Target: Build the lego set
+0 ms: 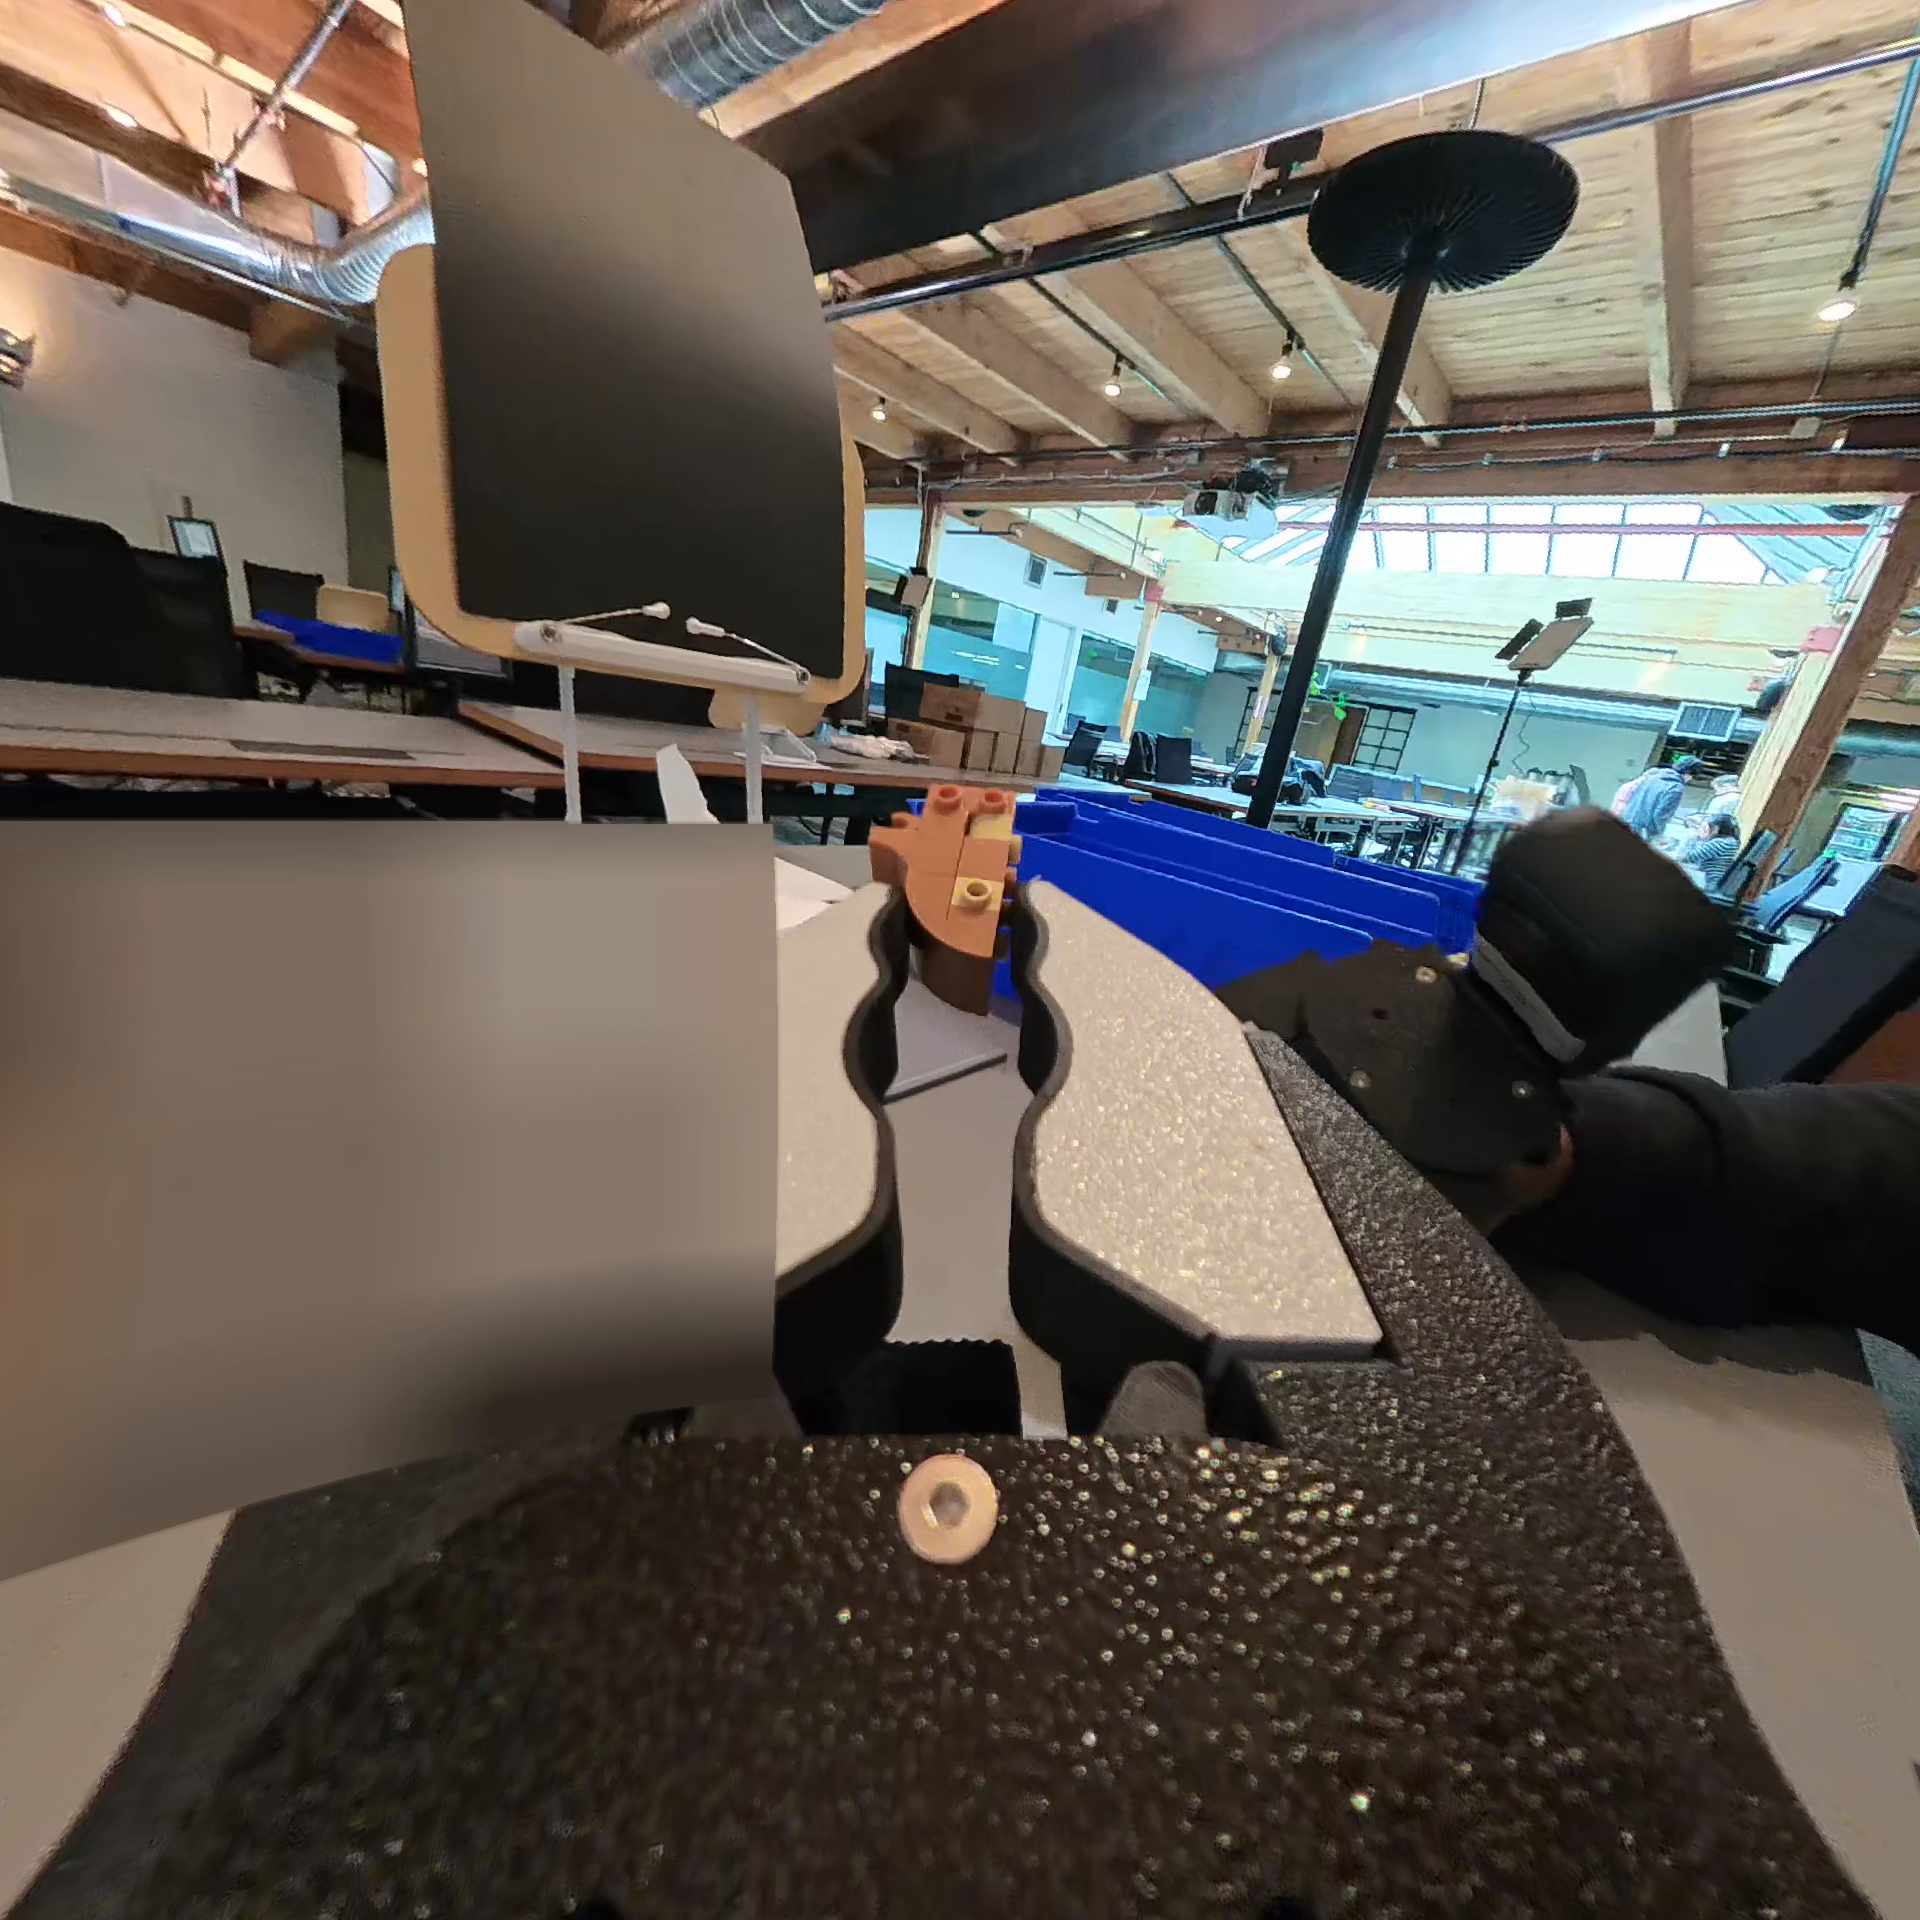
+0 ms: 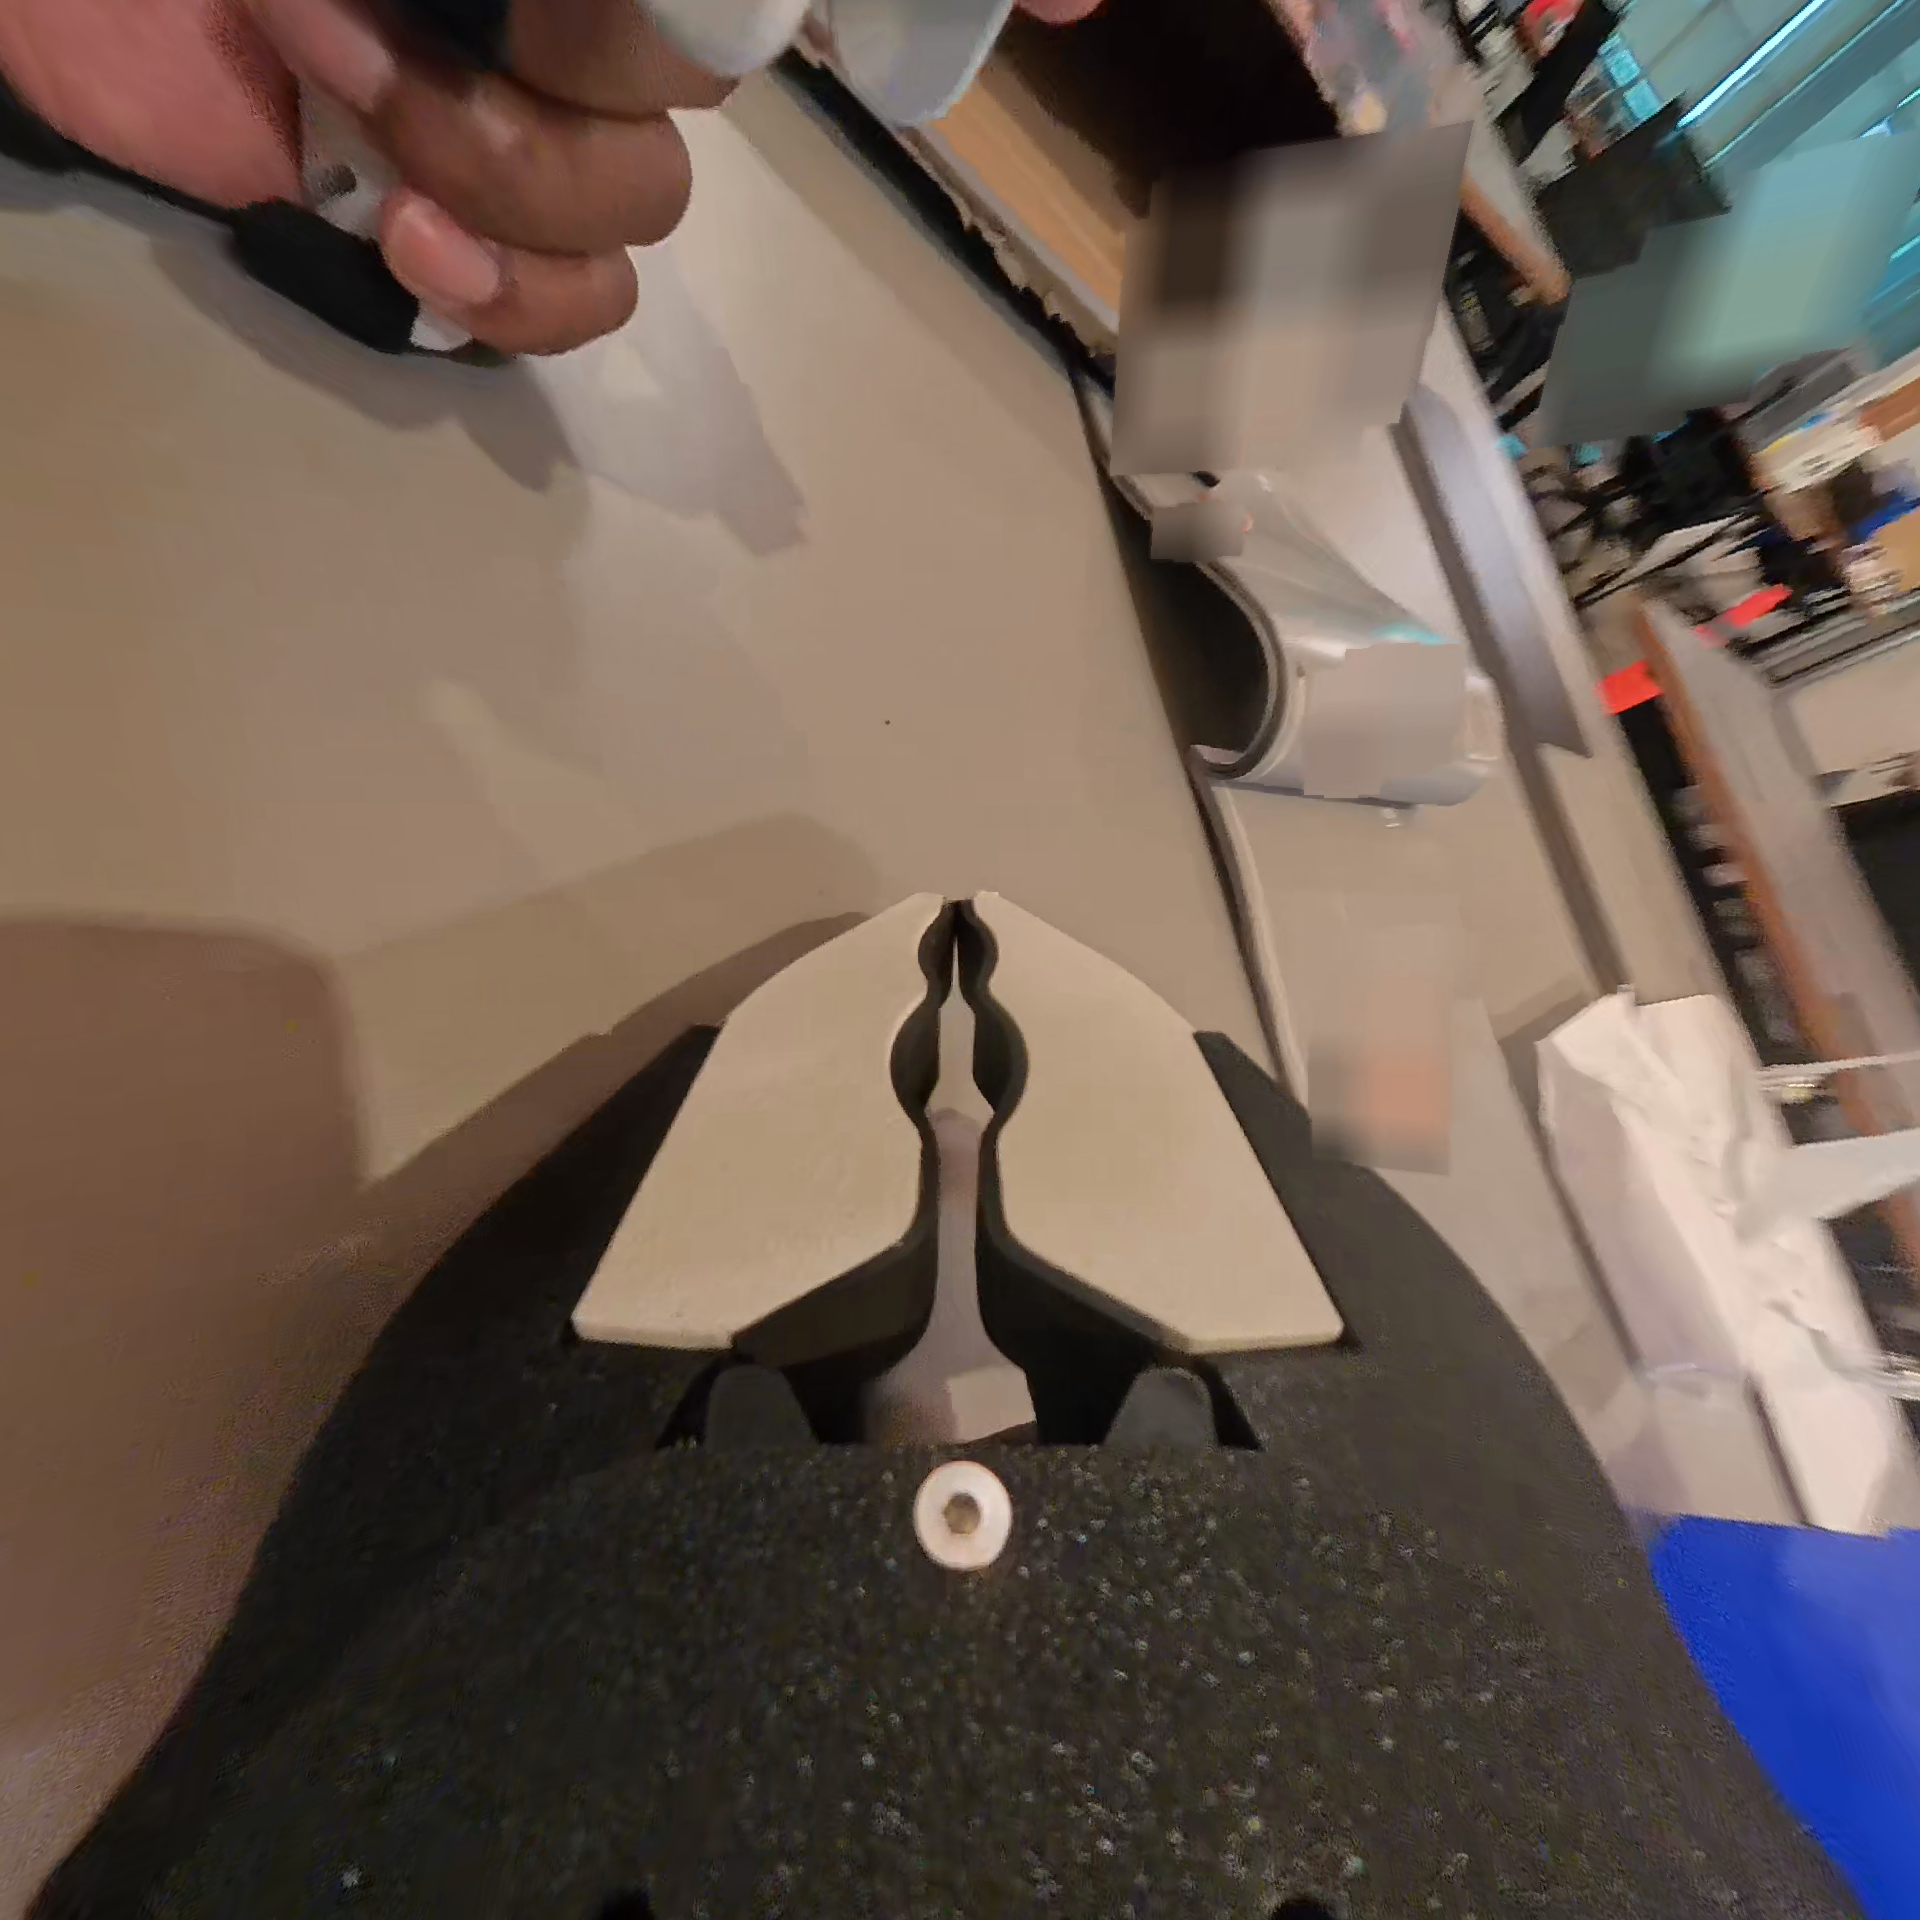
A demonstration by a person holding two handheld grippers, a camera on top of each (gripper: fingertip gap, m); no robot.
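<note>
Between the left hand-held gripper [image 1: 951,914] fingers stands a clamped brown brick piece [image 1: 951,904], tilted upright; the right hand-held gripper [image 2: 954,914] is closed, bare.

Brown-and-tan brick assembly [image 1: 956,894] tilted, clamped between left tongs [image 1: 954,914], above grey table [image 1: 935,1039].

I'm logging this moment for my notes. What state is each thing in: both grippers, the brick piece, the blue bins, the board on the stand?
Left gripper: shut on the brown brick assembly, a fingertip at each side.
Brown brick assembly: held tilted above the grey table.
Right gripper: shut, fingertips together, nothing between them.
Blue bins: standing on the table, contents hidden.
Dark board: propped upright on a white stand.
</note>
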